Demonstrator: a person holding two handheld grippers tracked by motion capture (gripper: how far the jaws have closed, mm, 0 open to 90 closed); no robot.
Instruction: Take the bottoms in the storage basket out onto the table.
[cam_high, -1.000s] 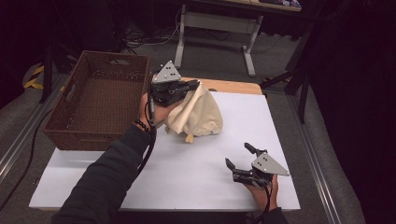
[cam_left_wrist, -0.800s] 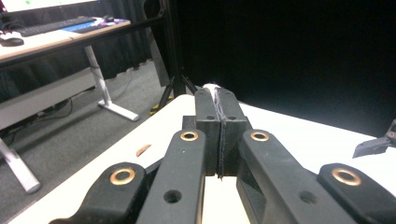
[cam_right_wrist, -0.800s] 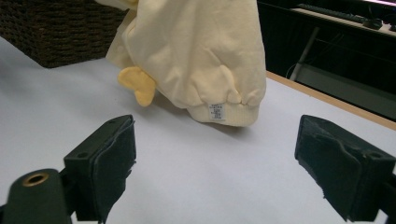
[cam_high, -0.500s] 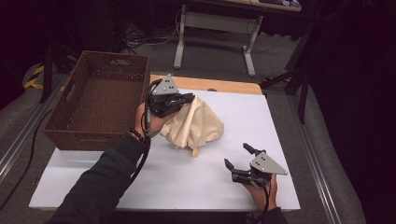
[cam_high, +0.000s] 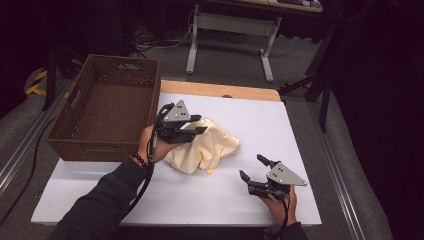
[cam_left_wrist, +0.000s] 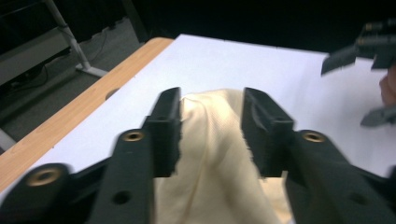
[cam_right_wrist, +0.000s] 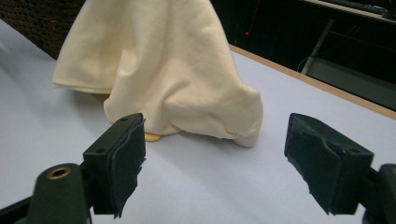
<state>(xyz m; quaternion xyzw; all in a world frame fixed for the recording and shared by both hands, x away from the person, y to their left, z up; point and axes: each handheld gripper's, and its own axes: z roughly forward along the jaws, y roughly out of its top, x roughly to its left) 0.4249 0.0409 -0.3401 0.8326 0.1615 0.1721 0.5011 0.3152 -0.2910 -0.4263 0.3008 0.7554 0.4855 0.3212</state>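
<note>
A cream cloth (cam_high: 210, 147) lies heaped on the white table (cam_high: 300, 130), a little left of its middle. My left gripper (cam_high: 201, 125) hovers at the cloth's upper left edge. In the left gripper view its jaws (cam_left_wrist: 211, 105) have just been opening, and a ridge of the cloth (cam_left_wrist: 210, 154) stands loosely between them, unpressed. My right gripper (cam_high: 251, 166) rests near the front right of the table, apart from the cloth. Its jaws (cam_right_wrist: 217, 135) have just been closing a little but stand wide, with nothing between them, facing the cloth (cam_right_wrist: 173, 70).
A brown wicker basket (cam_high: 105, 145) stands at the table's left, close behind my left hand. A wooden strip (cam_high: 220, 91) runs along the far edge. Bare white surface stretches to the right and front of the cloth.
My left gripper has sunk toward the table with the cloth and opened its jaws. The cloth, hanging bunched before, now slumps spread on the table. The right hand stayed put.
</note>
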